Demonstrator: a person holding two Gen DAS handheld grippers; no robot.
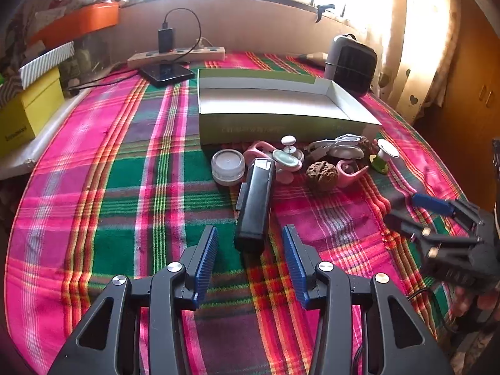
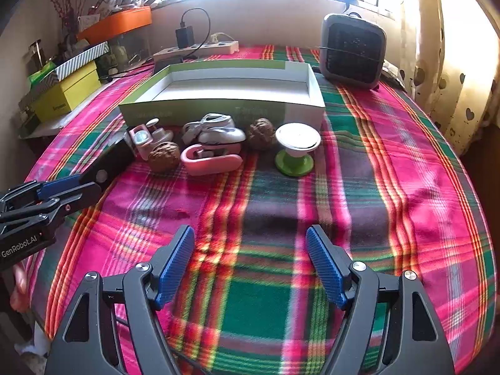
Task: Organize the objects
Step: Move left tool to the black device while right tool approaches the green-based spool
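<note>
Your left gripper (image 1: 250,250) stood wide, empty, straddling the black case's (image 1: 254,203) near end, in front of the box (image 1: 281,122). It looked rigid, smooth; grip mid-body. Right gripper (image 2: 250,259) wide, empty.

Left wrist view: set low behind the left gripper (image 1: 250,247), facing across the plaid table (image 1: 93,206) toward the far edge under the window, close upon the black stapler (image 1: 254,206) lying just ahead between the spread fingers. Right wrist view: set likewise behind the right gripper (image 2: 250,256), facing the same far edge from nearer the table's right side, farther from the clutter. Shared by both: the open box (image 1: 281,122), the small objects along its near wall, the heater (image 2: 353,51), the power strip (image 1: 178,56), and each other's gripper at the frame edge.
</note>
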